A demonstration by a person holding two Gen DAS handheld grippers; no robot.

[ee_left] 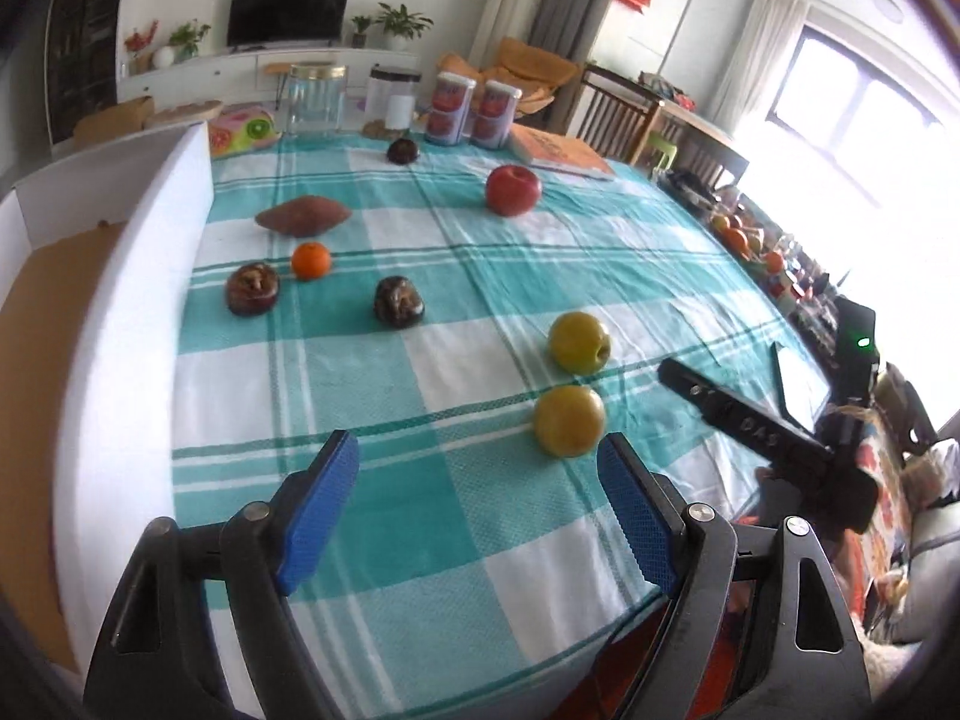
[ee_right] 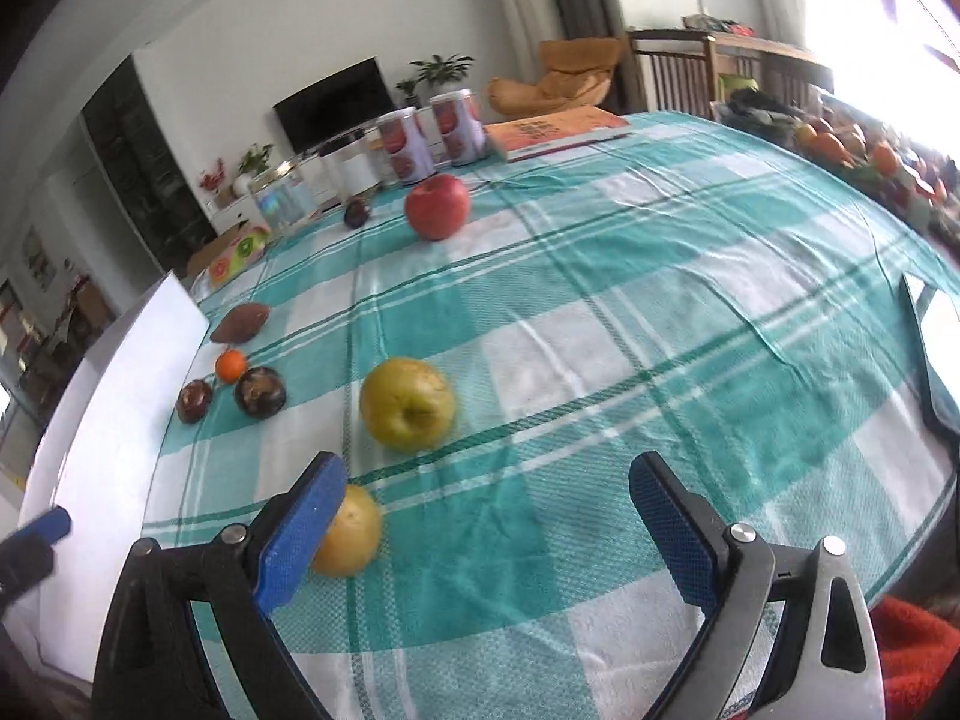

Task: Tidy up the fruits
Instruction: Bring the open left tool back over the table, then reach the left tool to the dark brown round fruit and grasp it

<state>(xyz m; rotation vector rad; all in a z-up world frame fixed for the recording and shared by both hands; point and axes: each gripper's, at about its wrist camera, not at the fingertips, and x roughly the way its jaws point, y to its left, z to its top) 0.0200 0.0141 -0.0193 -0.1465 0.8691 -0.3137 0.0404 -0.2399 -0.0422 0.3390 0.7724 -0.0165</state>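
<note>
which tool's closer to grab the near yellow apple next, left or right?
Probably right. The right tool is open, and the near yellow apple sits right beside its left finger. The left tool is open too, but that apple lies beyond its fingertips, off to the right.

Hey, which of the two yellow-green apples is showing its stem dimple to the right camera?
The farther yellow-green apple, lying out in the open; the nearer yellow-green apple is half hidden behind the right gripper's left finger.
</note>
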